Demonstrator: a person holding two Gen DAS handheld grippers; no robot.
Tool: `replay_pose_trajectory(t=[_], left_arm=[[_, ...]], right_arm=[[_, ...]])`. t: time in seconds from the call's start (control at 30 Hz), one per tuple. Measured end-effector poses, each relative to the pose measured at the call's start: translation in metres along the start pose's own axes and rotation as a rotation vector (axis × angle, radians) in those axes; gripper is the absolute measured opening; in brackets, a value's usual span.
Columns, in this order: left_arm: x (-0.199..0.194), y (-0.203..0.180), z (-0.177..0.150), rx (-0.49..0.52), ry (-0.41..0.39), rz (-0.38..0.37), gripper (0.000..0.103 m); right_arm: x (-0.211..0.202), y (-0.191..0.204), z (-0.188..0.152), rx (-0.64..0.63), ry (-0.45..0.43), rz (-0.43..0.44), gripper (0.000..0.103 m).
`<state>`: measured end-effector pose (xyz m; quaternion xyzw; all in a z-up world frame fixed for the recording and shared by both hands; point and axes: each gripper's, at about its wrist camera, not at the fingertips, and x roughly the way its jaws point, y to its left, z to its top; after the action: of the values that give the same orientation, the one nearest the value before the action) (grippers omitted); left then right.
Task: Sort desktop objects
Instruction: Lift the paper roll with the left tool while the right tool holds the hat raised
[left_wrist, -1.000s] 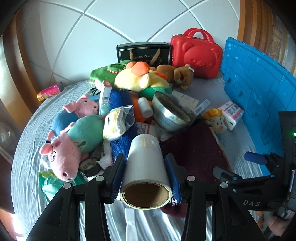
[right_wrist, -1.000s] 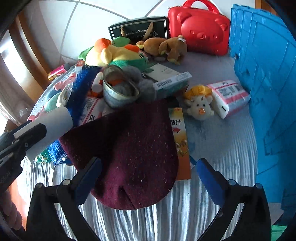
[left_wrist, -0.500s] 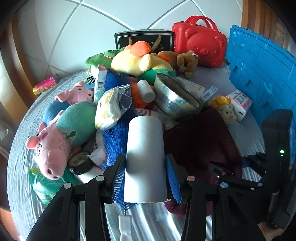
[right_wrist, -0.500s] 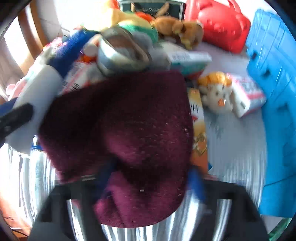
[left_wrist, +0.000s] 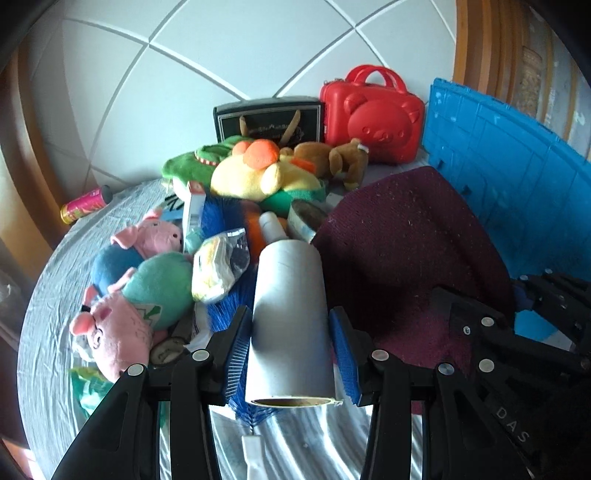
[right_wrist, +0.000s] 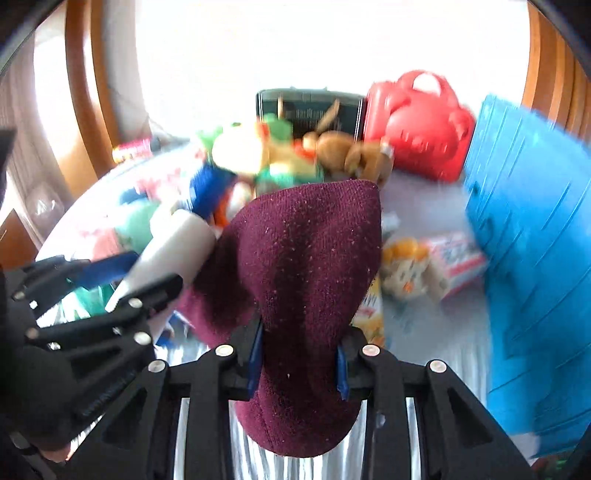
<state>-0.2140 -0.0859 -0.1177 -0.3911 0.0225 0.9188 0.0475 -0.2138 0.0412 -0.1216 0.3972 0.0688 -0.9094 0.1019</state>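
Toy pile (right_wrist: 280, 158) (right view) blurred

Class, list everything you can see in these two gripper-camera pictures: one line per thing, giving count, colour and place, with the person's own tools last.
Knitted wool hat: one, maroon, pinched in the right gripper.
Paper roll on a cardboard core: one, white, between the left gripper's pads.
Plush pigs: two, pink, left of the pile.
Plush duck: one, yellow and orange, middle of the pile.
Plush bear: one, brown, before the case.
Bear-face plastic case: one, red, at the back.
Lettered box: one, black, left of the case.
Plastic crate: one, blue, right side.
Can: one, pink, far left.
Left gripper: black, blue pads, gripping the roll.
Right gripper: black, jaws closing on the hat.
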Motion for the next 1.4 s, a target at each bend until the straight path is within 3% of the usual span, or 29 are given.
replay_pose_trajectory(t=[0.13,0.17,0.23,0.43,0.6,0.67,0.73,0.8,0.87,1.03,1.27,1.4], left_arm=[[-0.035,0.001,0.025,-0.008,-0.093,-0.016,0.04],[-0.042,0.0,0.031,-0.007,-0.113,-0.021,0.03],[-0.054,-0.003,0.041,-0.007,-0.134,-0.037,0.001],[-0.063,-0.023,0.057,-0.004,-0.15,-0.025,0.001],[-0.026,-0.03,0.03,-0.018,-0.03,0.008,0.012],[-0.005,-0.03,0.006,-0.022,0.061,0.014,0.021],[0.015,-0.031,-0.022,-0.014,0.157,0.007,0.023],[0.028,-0.033,-0.046,0.009,0.223,0.009,0.024],[0.036,-0.036,-0.065,0.027,0.266,0.007,0.032],[0.048,-0.044,-0.102,0.029,0.342,0.018,0.051],[0.082,-0.05,-0.137,0.029,0.402,0.107,0.052],[0.088,-0.044,-0.139,0.038,0.388,0.077,0.048]], right_arm=[[-0.034,0.003,0.026,-0.021,-0.071,-0.039,0.03],[-0.042,0.003,0.031,-0.024,-0.087,-0.047,0.03],[-0.06,0.001,0.042,-0.031,-0.125,-0.063,0.03],[-0.095,-0.018,0.062,-0.031,-0.194,-0.086,0.03],[-0.083,-0.044,0.055,-0.023,-0.153,-0.072,0.03],[-0.065,-0.052,0.039,-0.009,-0.11,-0.044,0.03],[-0.048,-0.057,0.02,0.003,-0.06,-0.026,0.03],[-0.032,-0.062,-0.001,0.034,-0.012,-0.012,0.03],[-0.022,-0.063,-0.02,0.065,0.02,-0.002,0.03],[-0.003,-0.056,-0.054,0.066,0.092,0.033,0.03],[0.015,-0.058,-0.089,0.05,0.157,0.067,0.03],[0.024,-0.057,-0.11,0.083,0.189,0.05,0.03]])
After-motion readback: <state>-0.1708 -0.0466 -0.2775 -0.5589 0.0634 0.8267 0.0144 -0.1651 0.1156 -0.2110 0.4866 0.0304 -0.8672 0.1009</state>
